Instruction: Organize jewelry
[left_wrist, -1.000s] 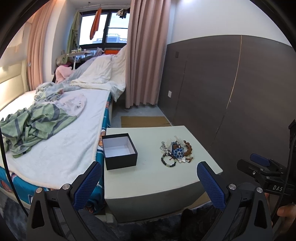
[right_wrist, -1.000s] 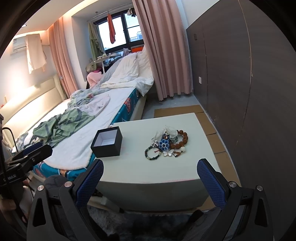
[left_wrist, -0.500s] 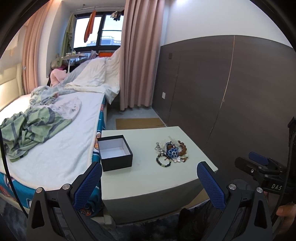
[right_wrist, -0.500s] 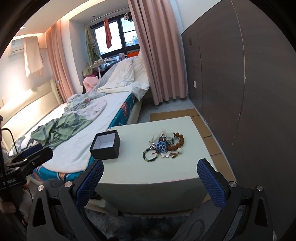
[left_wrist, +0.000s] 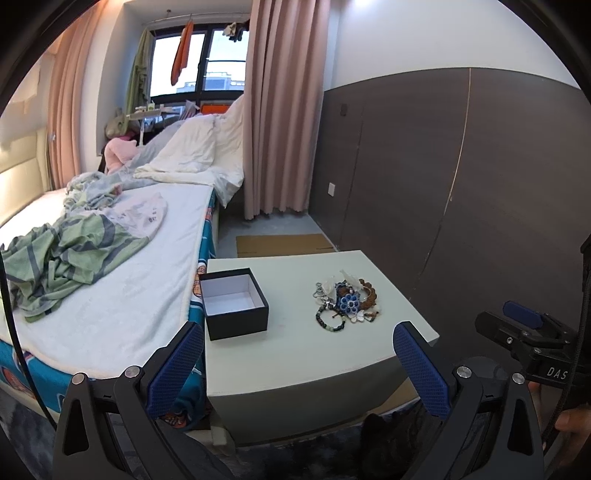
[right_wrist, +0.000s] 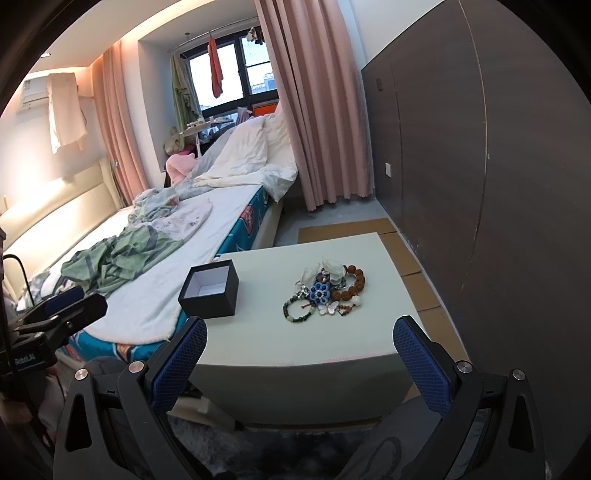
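Because the jewelry (right_wrist: 325, 293) lies in one tangled heap near the table's (right_wrist: 306, 343) right edge, a pinch may drag several pieces together, perhaps off that edge. Both the left gripper (left_wrist: 299, 363) and right gripper (right_wrist: 299, 363) hover spread wide and empty. The open box (right_wrist: 210, 293) sits by the left edge.

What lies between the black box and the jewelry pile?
Only bare tabletop separates the black box from the jewelry pile; both wrist views show it.
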